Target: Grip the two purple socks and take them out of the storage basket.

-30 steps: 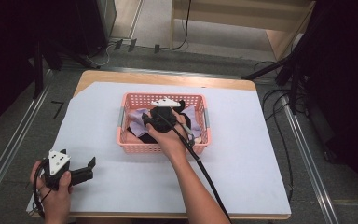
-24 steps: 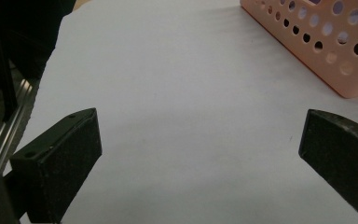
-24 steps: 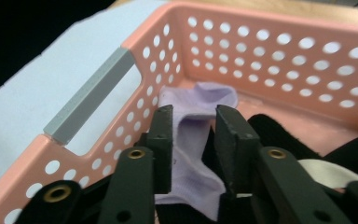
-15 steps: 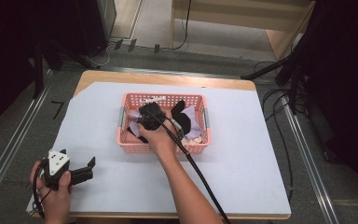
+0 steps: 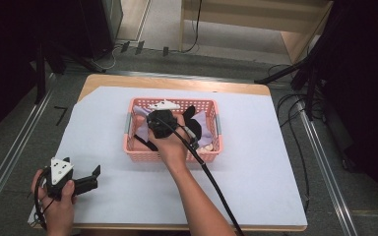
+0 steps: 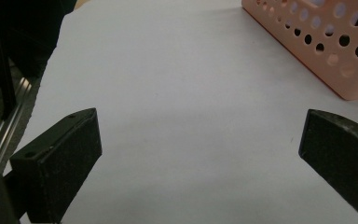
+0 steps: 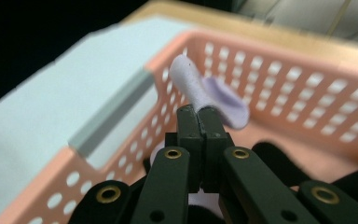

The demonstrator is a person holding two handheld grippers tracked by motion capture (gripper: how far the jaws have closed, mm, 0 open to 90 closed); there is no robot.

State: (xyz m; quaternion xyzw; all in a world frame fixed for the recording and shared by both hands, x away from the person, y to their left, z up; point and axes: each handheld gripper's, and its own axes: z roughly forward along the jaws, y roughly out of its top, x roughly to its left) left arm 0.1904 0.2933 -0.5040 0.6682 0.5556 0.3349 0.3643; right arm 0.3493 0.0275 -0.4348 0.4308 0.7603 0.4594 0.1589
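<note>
A pink perforated basket (image 5: 172,156) stands at the table's middle, holding lilac cloth (image 5: 205,124) and black cloth (image 5: 189,112). My right gripper (image 5: 146,117) is inside it near the left end, pointing left. In the right gripper view its jaws (image 7: 200,114) are shut on a fold of lilac cloth (image 7: 193,86), which sticks up above the tips before the basket's wall (image 7: 279,70). My left gripper (image 5: 94,178) rests at the table's front left, open, with nothing between its jaws (image 6: 200,149). The basket's corner (image 6: 326,42) lies ahead of it to the right.
A white sheet (image 5: 256,162) covers the wooden table. The basket has grey handles (image 7: 107,116) at its ends. A cable (image 5: 216,184) trails from the right gripper along the forearm. Metal rails (image 5: 10,157) and floor cables (image 5: 295,105) flank the table.
The right gripper has swung left inside the basket, from its middle toward the left end, with lilac cloth in its jaws. The left gripper has stayed put.
</note>
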